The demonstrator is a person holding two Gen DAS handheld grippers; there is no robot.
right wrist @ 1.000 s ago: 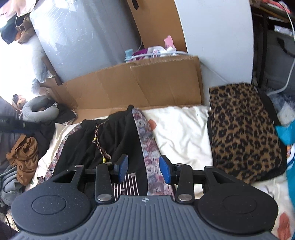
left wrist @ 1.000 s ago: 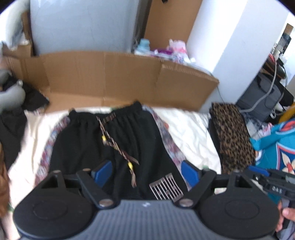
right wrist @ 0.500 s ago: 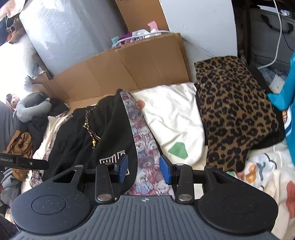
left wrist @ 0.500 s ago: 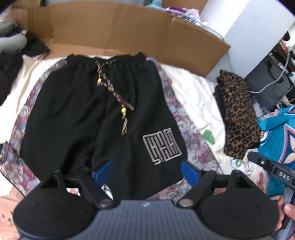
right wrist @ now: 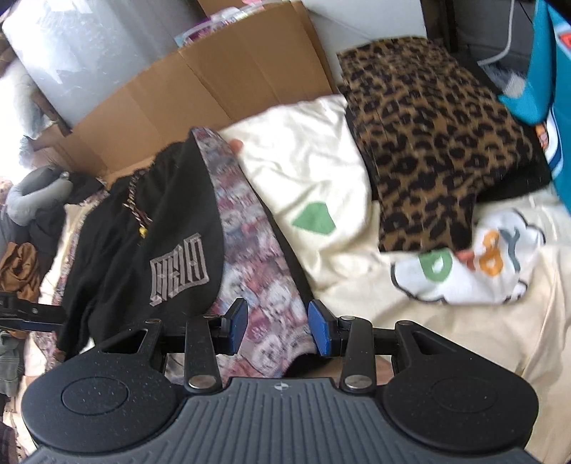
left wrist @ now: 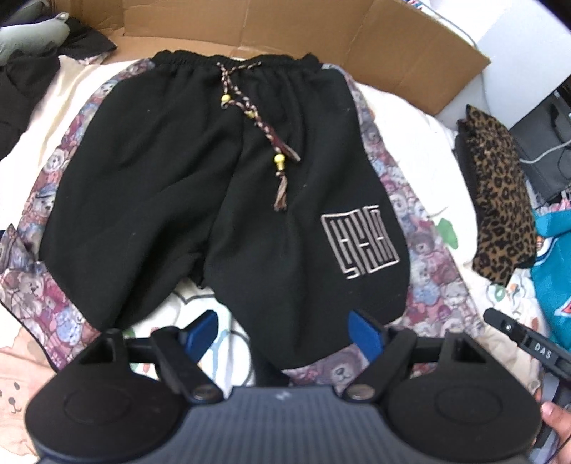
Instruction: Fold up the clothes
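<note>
- Left tool (left wrist: 282, 332): jaws stand wide apart and have just been closing a little; nothing is pinched. The hem of the shorts' (left wrist: 214, 160) logo-side leg lies between the blue pads, which do not press on it.
- Right tool (right wrist: 278, 326): jaws stand partly apart, clamped on nothing. The patterned side panel (right wrist: 257, 250) near the hem lies just under and between them.
- The shorts lie flat on the bed (right wrist: 446, 339), front up. Their long axis runs from the hems at 6 o'clock, by the tools, to the waistband (left wrist: 235, 62) at 12 o'clock.
- Both tools sit at the hem end. In the left view the right tool shows at 4 o'clock, off the outer edge of the logo (left wrist: 358, 246) leg, so it seems nearer that edge; the left one is nearer the crotch.
- The other leg, at 9 o'clock, is farther from both tools, and its hem corner is slightly turned.
- My judgement: the fold runs either hem to waistband or leg over leg, toward 9 o'clock.
- Room: bare bedding at 2 o'clock in the right view, then a leopard-print piece (right wrist: 435, 142) well apart.
- A cardboard wall (left wrist: 267, 21) stands just beyond the waistband and limits travel toward 12 o'clock.
</note>
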